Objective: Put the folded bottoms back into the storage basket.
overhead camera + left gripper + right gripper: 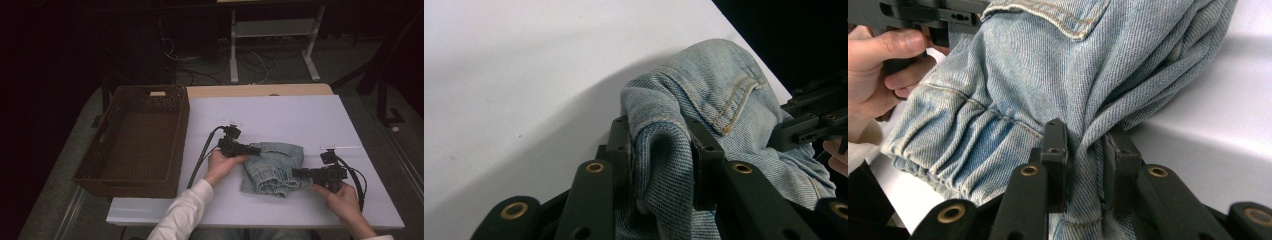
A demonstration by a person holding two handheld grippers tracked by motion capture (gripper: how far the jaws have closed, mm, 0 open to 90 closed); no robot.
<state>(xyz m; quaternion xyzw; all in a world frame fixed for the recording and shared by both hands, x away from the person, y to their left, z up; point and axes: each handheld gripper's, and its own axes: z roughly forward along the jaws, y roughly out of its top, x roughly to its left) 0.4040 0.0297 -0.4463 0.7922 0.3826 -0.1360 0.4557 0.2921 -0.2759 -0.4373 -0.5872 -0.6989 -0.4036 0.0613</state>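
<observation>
Meanwhile, a folded bundle of pale denim [272,167] lies near the middle of the white desk [280,117], pinched from both sides. The left hand-held gripper [254,149] bites a fold at the bundle's upper left corner; in the left gripper view its jaws stand nearly closed, with a thick ridge of cloth [664,165] wedged between them. The right hand-held gripper [296,172] grips the bundle's near right edge, jaws closed to a narrow gap on gathered fabric [1088,150], just beside the elastic-ruched hem [948,150].

The bundle's long axis runs roughly across the desk from one gripper to the other, so the denim sits between the two, each pointing inward at it. Neither hand is clearly nearer; both already touch it.

A brown woven basket [100,165], seemingly empty, stands at the desk's left edge, well apart from the denim and on the left gripper's side. Any carry to it would probably run leftward over bare desk.

Beyond the desk, the room is dark, with cables on the floor and a white metal frame [272,30].
</observation>
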